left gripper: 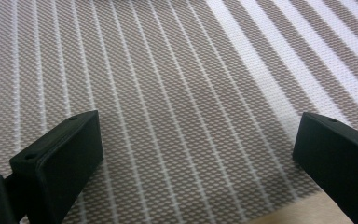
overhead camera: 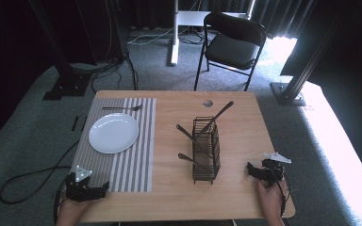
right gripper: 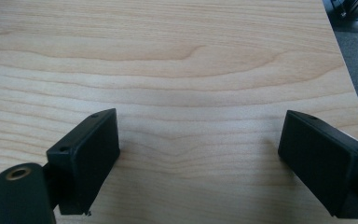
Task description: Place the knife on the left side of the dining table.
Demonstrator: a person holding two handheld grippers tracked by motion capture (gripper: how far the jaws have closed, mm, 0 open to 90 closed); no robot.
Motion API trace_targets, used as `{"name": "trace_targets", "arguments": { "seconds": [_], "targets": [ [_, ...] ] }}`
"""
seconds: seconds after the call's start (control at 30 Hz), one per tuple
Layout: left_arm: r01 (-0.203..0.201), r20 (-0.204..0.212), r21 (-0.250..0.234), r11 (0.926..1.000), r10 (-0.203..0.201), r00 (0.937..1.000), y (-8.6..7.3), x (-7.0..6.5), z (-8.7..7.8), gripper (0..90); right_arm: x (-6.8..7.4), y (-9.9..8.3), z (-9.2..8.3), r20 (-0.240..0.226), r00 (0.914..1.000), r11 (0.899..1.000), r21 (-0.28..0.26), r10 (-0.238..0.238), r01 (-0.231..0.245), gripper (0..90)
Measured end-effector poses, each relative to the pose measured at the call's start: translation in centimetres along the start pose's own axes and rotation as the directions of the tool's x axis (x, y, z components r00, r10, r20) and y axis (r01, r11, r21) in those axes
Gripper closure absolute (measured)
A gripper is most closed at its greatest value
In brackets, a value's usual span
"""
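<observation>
Both tongs gape empty, left gripper [overhead camera: 104,187] on the striped placemat [overhead camera: 136,160], right gripper [overhead camera: 250,169] at the wire rack's [overhead camera: 206,149] four o'clock, rack's length running twelve-to-six.

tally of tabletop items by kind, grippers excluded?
Plate: 1
Placemat: 1
Wire caddy: 1
Utensil lying on the placemat: 1
Utensils in the caddy: 3
Total: 7

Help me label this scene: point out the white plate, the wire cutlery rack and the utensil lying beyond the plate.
white plate [overhead camera: 113,133], high view, centre of its face.
wire cutlery rack [overhead camera: 206,162], high view, its side wall of wires.
utensil beyond the plate [overhead camera: 121,108], high view, middle of its handle.
</observation>
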State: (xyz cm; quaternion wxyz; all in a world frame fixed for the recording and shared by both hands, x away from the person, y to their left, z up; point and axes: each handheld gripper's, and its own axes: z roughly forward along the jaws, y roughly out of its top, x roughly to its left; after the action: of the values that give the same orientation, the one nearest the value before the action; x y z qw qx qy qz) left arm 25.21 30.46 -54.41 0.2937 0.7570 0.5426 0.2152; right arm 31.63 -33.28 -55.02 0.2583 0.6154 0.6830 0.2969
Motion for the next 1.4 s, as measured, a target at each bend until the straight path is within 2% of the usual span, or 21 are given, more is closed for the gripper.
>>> {"name": "trace_targets", "arguments": {
  "seconds": [0.07, 0.33, 0.47, 0.6, 0.67, 0.73, 0.77, 0.97, 1.23, 1.4],
  "targets": [
    [0.011, 0.025, -0.004, 0.9999, -0.011, 0.9996, 0.1, -0.1, -0.1, 1.6, 0.0, 0.0, 0.0, 0.000, 1.0000, 1.000, 0.000, 0.001, -0.001, 11.8],
    [0.004, 0.032, -0.007, 1.0000, -0.004, 0.9995, 0.7, -0.3, -0.5, 1.6, 0.0, 0.0, 0.0, 0.000, 1.0000, 1.000, 0.001, 0.001, -0.001, 11.8],
    [-0.016, 0.030, -0.002, 0.9999, 0.017, 0.9994, 1.0, -1.0, -0.5, 1.6, 0.0, 0.0, 0.0, 0.000, 1.0000, 1.000, 0.000, 0.001, -0.001, 11.8],
    [-0.038, 0.059, 0.013, 0.9992, 0.037, 0.9976, 1.1, -1.8, 0.0, 1.6, 0.0, 0.0, 0.0, 0.000, 1.0000, 1.000, 0.000, 0.001, -0.001, 11.8],
    [-0.043, 0.081, 0.008, 0.9990, 0.042, 0.9958, 1.3, -2.1, 0.0, 1.6, 0.0, 0.0, 0.0, 0.000, 1.0000, 1.000, 0.000, 0.000, 0.000, 11.8],
    [-0.057, 0.083, -0.002, 0.9984, 0.057, 0.9949, 1.7, -2.6, -0.2, 1.7, 0.0, 0.0, 0.0, 0.000, 1.0000, 1.000, 0.000, 0.000, 0.000, 11.8],
    [-0.061, 0.098, -0.009, 0.9981, 0.061, 0.9933, 2.0, -2.8, -0.3, 1.7, 0.0, 0.0, 0.0, 0.000, 1.0000, 1.000, 0.000, 0.000, 0.000, 11.8],
    [-0.099, 0.118, -0.044, 0.9942, 0.103, 0.9876, 3.1, -4.6, -0.8, 1.7, 0.0, 0.0, 0.0, 0.000, 1.0000, 1.000, 0.000, 0.000, 0.000, 11.8],
    [-0.153, 0.170, -0.066, 0.9860, 0.163, 0.9720, 4.4, -6.9, -1.4, 1.7, 0.0, 0.0, 0.0, 0.000, 1.0000, 1.000, 0.000, 0.001, -0.001, 11.8],
    [-0.159, 0.213, -0.084, 0.9837, 0.174, 0.9615, 5.4, -7.9, -2.1, 1.7, 0.0, 0.0, 0.0, 0.000, 1.0000, 1.000, 0.000, 0.001, -0.001, 11.8]
  ]
}}
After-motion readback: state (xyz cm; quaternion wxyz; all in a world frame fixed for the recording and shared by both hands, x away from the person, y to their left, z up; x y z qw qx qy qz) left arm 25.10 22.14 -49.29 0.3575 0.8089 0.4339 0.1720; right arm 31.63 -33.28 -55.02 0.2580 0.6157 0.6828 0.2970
